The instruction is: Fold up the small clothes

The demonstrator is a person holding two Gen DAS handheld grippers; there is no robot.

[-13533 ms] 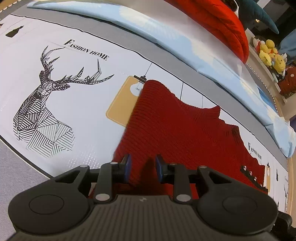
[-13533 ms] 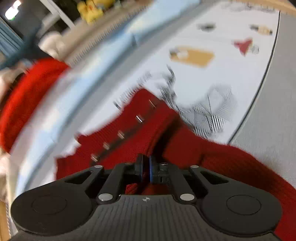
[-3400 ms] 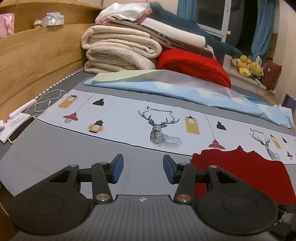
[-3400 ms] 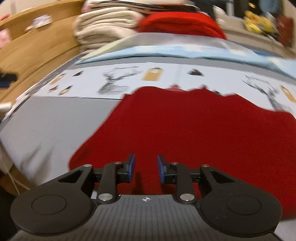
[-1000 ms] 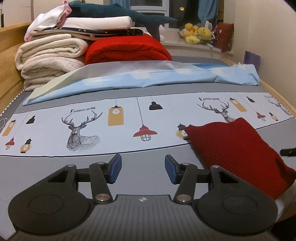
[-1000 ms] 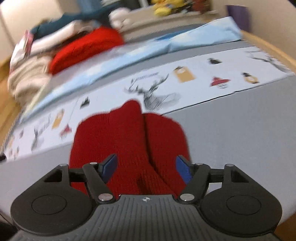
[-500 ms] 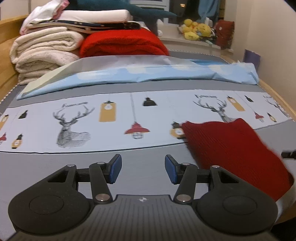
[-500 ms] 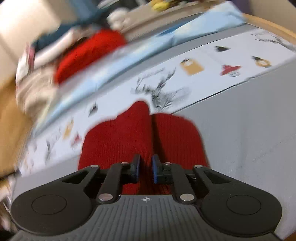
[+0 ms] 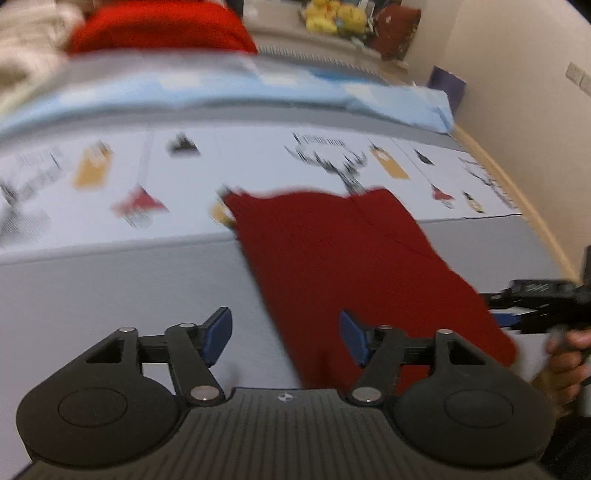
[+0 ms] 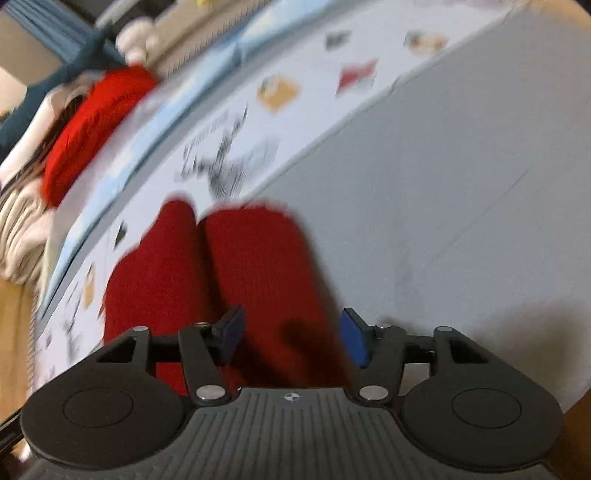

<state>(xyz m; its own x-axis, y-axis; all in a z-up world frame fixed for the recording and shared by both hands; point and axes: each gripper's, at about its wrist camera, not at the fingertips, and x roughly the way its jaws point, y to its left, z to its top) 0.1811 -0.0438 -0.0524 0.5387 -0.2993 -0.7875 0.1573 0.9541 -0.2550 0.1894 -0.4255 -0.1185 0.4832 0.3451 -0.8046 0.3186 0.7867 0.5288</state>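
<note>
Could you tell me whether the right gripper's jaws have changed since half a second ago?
Yes. The right gripper was nearly shut over the red sweater; now its jaws stand wide apart, with the sweater lying flat on the bed beneath them.

- The bed sheet [image 9: 110, 295] was grey, with a white printed band [image 9: 258, 166] across it showing deer, lamps and lettering, all blurred.
- A light blue cover [image 9: 221, 92] lay bunched along the far side of the band.
- A red blanket [image 9: 159, 26] and cream folded bedding [image 9: 26, 40] were stacked beyond it.
- Yellow plush toys [image 9: 328, 16] sat on a ledge at the far end, beside a dark red cushion [image 9: 397, 31].
- The wall [image 9: 524, 92] was plain cream, with a socket plate [image 9: 580, 75] on it.
- A light wooden bed frame [image 9: 517, 192] edged the mattress.
- Blue curtains [image 10: 44, 18] hung at the upper left in the right wrist view.
</note>
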